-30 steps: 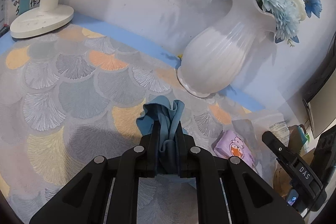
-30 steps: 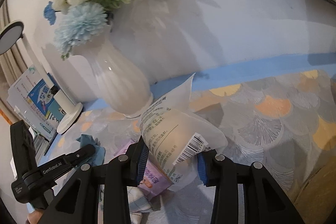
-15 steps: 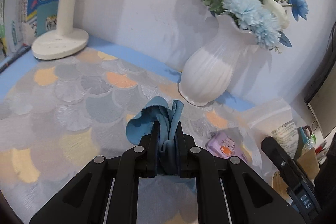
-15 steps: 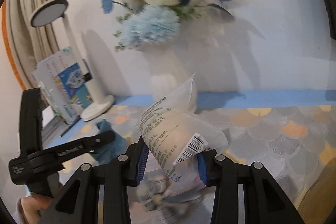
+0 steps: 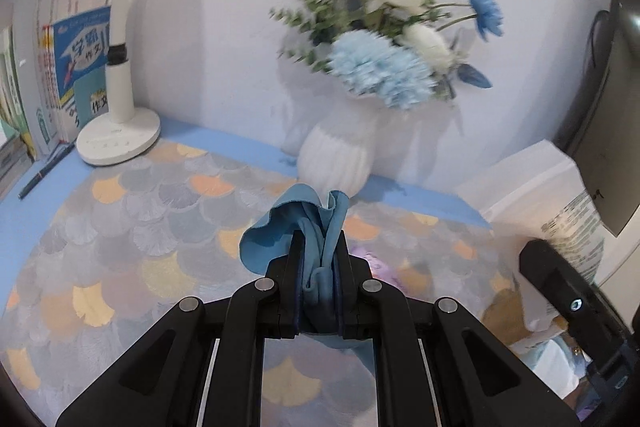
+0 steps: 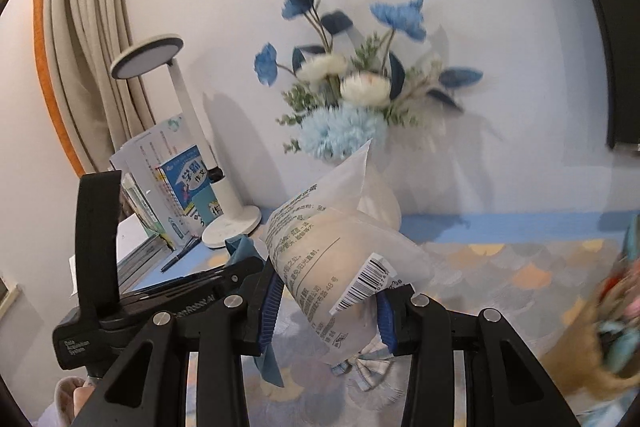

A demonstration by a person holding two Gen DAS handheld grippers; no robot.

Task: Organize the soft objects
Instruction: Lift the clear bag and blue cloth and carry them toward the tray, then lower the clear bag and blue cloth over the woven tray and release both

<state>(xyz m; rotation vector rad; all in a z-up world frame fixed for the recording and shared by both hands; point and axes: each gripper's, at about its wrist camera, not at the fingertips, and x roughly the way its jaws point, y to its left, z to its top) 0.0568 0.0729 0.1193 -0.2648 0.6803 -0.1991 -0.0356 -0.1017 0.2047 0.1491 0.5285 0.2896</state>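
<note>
One white vase (image 5: pixel 334 157) beyond the left gripper (image 5: pixel 318 259) holds a bunch of blue and white flowers (image 5: pixel 380 71). That gripper clenches one blue cloth (image 5: pixel 298 227). The right gripper (image 6: pixel 326 291) grasps one translucent packet (image 6: pixel 328 251), raised above the patterned mat (image 6: pixel 500 267).

A white wall (image 5: pixel 224 27) is standing ahead of the claw, with a vase of flowers (image 5: pixel 340 147) and a desk lamp (image 5: pixel 120 131) sitting before it; curtains (image 6: pixel 92 39) are hanging far left.
</note>
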